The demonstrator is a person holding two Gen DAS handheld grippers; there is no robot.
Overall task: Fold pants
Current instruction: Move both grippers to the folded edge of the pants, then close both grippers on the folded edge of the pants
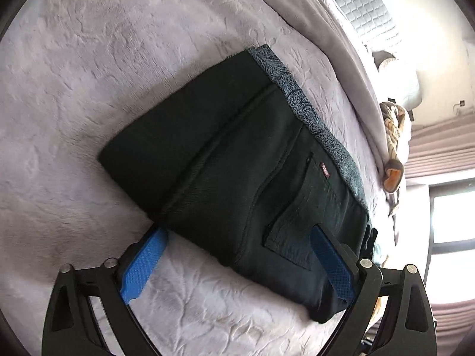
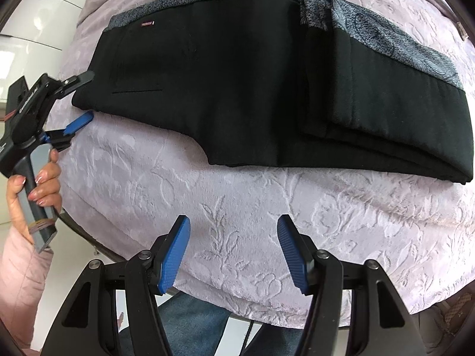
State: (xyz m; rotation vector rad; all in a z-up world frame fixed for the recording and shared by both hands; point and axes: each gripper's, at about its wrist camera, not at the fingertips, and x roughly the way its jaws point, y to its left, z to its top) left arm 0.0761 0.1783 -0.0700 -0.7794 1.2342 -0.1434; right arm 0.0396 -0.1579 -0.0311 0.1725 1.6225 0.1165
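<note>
Black fabric: the pants (image 2: 237, 89) lie flat on the pale embossed blanket (image 2: 237, 213), already doubled over, the leg ends laid back as a thick stack (image 2: 394, 124) on the side away from the waist.
Lining: grey printed fleece (image 2: 394, 32) shows along the far edge, beyond both grippers.
Label: a small red tag (image 1: 325, 173) sits by the back pocket (image 1: 297, 222), just ahead of the left gripper's right-hand finger.
Left gripper (image 1: 237, 237): jaws wide, straddling the waist corner; one blue pad (image 1: 142, 264) rests on the blanket beside the cloth, the other lies over the pocket. Nothing is pinched yet.
Right gripper (image 2: 233, 225): jaws moderately apart and empty, hanging over bare blanket, the pants' near edge a little ahead of it.
Person: a hand (image 2: 35, 190) in a pink sleeve (image 2: 17, 281) holds the left tool's handle at the bed's edge.
Step in hand: likely lining up on the waist end for the last fold.
Next move: likely closing on all layers at the waist edge, then carrying it over toward the folded stack without dragging the lower layers askew.
</note>
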